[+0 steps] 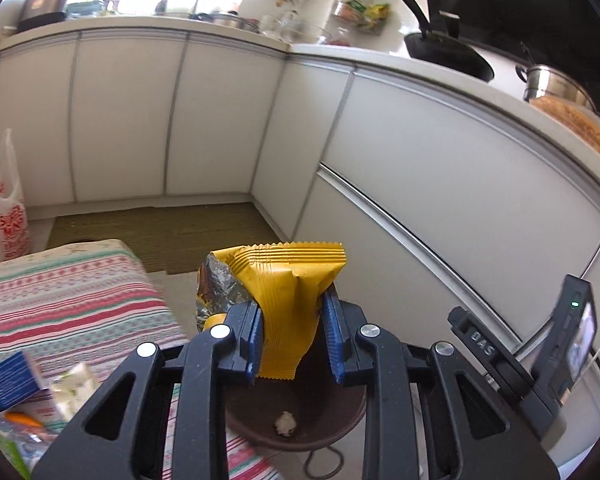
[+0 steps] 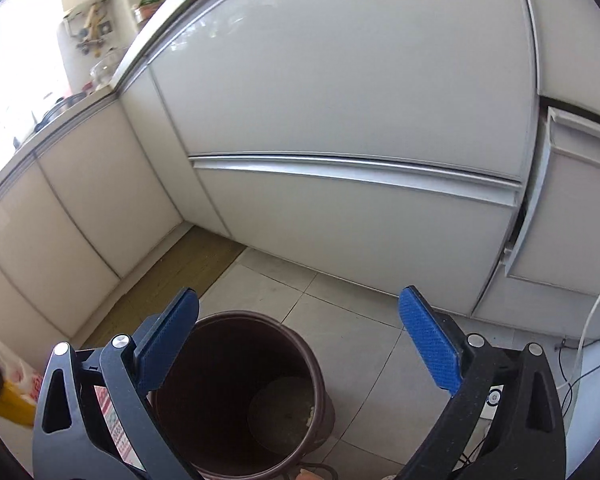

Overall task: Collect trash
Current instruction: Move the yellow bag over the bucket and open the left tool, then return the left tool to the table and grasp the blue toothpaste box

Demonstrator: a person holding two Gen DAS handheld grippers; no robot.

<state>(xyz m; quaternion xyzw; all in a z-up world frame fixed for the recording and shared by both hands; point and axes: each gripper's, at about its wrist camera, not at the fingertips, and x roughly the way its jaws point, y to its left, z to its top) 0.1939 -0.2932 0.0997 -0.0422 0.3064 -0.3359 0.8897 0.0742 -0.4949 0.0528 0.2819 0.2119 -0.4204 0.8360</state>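
Over the brown bin (image 1: 300, 416), the left tool (image 1: 296, 336) pinches a yellow wrapper (image 1: 288, 300); the right tool (image 2: 300, 340) gapes empty. Light foil could drift and miss the rim.

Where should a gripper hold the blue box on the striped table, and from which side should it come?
My judgement: grip the blue box across its two broad faces, coming from above. It lies tilted on the striped tablecloth among other scraps, so its upper end is the freest part. The right gripper is open and empty; the left gripper holds the yellow wrapper.
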